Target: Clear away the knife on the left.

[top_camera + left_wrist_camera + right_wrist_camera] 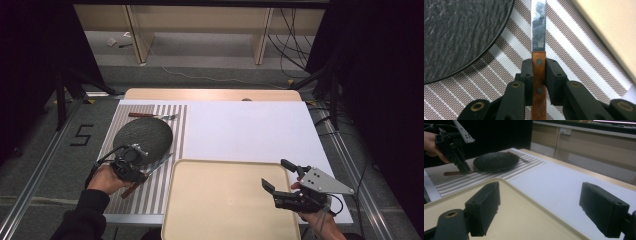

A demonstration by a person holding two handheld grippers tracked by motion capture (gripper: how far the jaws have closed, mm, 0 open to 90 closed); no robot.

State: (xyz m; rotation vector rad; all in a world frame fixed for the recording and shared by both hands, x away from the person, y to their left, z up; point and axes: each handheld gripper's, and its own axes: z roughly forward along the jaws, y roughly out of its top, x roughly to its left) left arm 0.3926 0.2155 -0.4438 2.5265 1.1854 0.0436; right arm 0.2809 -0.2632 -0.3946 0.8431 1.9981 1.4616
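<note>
Left gripper view: left gripper [539, 72] clamps the knife [539, 37] by its wooden handle, just beside the dark slate plate [459, 32] on the striped mat [574, 62]. Right gripper [277, 177] hangs wide open, holding nothing, well apart from the plate, above the beige tray [225, 200].

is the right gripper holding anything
No, the right gripper has its jaws spread wide with nothing between them, hovering over the beige tray.

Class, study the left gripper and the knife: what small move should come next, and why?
Probably lift the knife straight up. The left gripper is shut on its wooden handle, the blade lies on the striped mat beside the dark plate, and the right gripper waits open over the empty tray.
</note>
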